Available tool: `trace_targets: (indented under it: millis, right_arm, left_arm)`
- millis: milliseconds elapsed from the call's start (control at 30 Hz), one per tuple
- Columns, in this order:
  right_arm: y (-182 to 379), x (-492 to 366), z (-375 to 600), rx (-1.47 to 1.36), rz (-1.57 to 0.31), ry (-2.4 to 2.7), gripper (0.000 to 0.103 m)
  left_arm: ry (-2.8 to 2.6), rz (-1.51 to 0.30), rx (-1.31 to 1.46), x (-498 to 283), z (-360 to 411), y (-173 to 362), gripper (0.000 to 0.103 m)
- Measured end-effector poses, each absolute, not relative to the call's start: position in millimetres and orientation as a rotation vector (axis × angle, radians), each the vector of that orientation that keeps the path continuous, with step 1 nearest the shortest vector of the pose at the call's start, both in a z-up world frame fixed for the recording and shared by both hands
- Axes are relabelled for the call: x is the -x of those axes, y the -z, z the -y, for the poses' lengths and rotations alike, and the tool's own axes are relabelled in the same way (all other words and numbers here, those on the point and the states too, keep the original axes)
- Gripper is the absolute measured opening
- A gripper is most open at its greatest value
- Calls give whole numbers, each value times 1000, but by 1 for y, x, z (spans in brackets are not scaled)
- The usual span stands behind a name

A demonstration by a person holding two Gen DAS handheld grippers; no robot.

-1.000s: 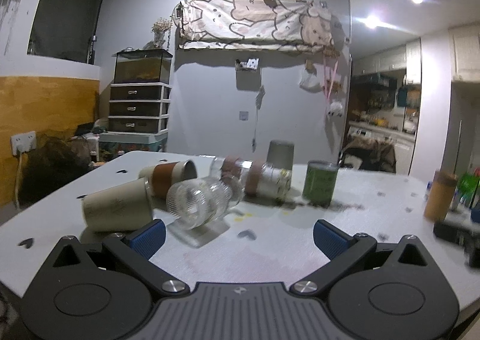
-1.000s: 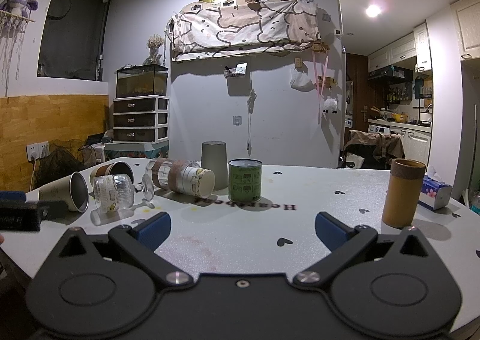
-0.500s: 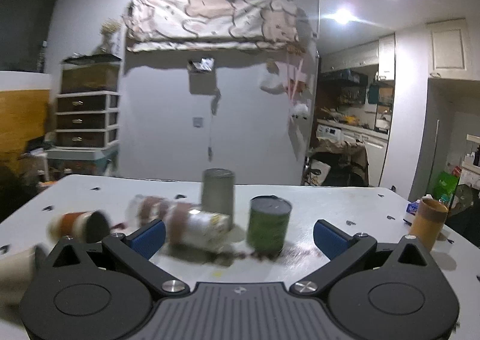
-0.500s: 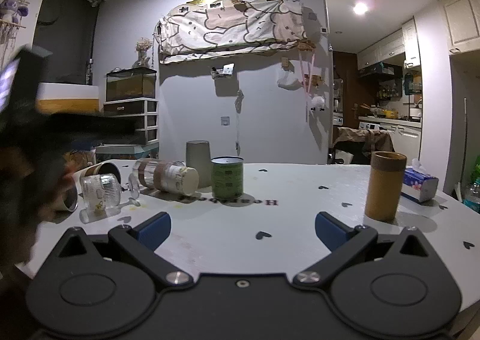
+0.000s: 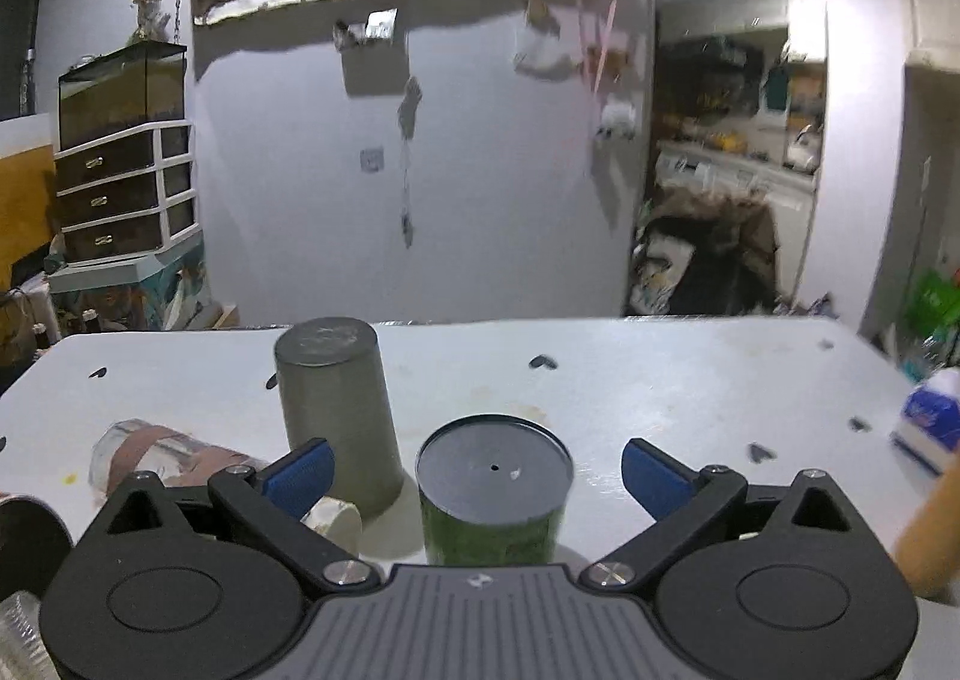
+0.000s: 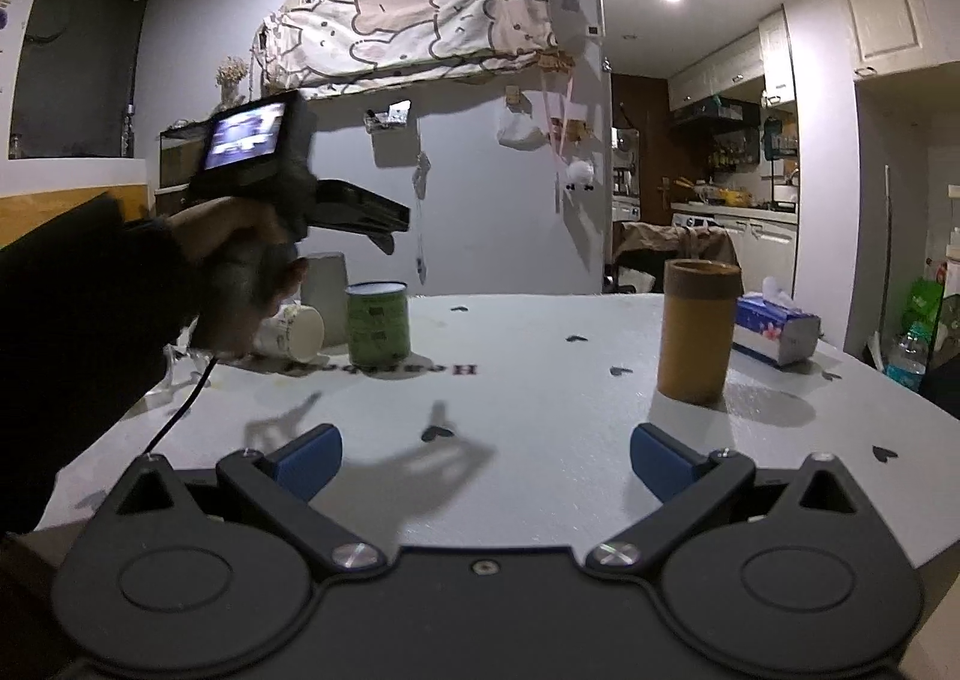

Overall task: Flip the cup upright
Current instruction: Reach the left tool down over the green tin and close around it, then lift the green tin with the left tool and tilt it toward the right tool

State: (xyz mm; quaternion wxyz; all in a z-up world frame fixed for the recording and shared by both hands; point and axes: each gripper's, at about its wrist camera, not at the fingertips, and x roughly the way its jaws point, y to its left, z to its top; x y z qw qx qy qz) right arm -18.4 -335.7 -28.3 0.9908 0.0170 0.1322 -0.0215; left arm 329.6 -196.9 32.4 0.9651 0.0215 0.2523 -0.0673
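Observation:
A green cup [image 5: 493, 497] stands upside down on the white table [image 5: 660, 392], its dark base up. It lies between the fingers of my open left gripper [image 5: 477, 473], which hovers just above it. It also shows in the right wrist view [image 6: 379, 323]. A grey cup [image 5: 337, 410] stands upside down just behind and left, half hidden by the hand in the right wrist view [image 6: 327, 284]. A taped cup [image 5: 174, 455] lies on its side at the left. My right gripper [image 6: 485, 455] is open and empty over bare table near the front.
A tall tan cylinder [image 6: 696, 329] stands upright at the right, with a blue tissue pack [image 6: 774, 329] behind it. The person's hand holds the left gripper body [image 6: 282, 200] above the cups. More tipped cups lie at the far left [image 5: 24, 536].
My left gripper has swung right from the tipped cups and moved forward and up over the green cup. The right gripper has barely moved.

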Motion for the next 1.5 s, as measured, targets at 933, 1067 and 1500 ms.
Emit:
trace_targets:
  millis: [933, 1067, 1500]
  right_arm:
    - [38, 18, 343, -77, -270, 24, 103]
    - [37, 16, 335, -75, -267, 6, 103]
    - [32, 11, 307, -55, -266, -51, 103]
  left_arm:
    - [373, -494, -203, -202, 161, -3, 74]
    - [384, -441, -189, -154, 141, 3, 74]
    - [339, -360, -99, -52, 84, 16, 74]
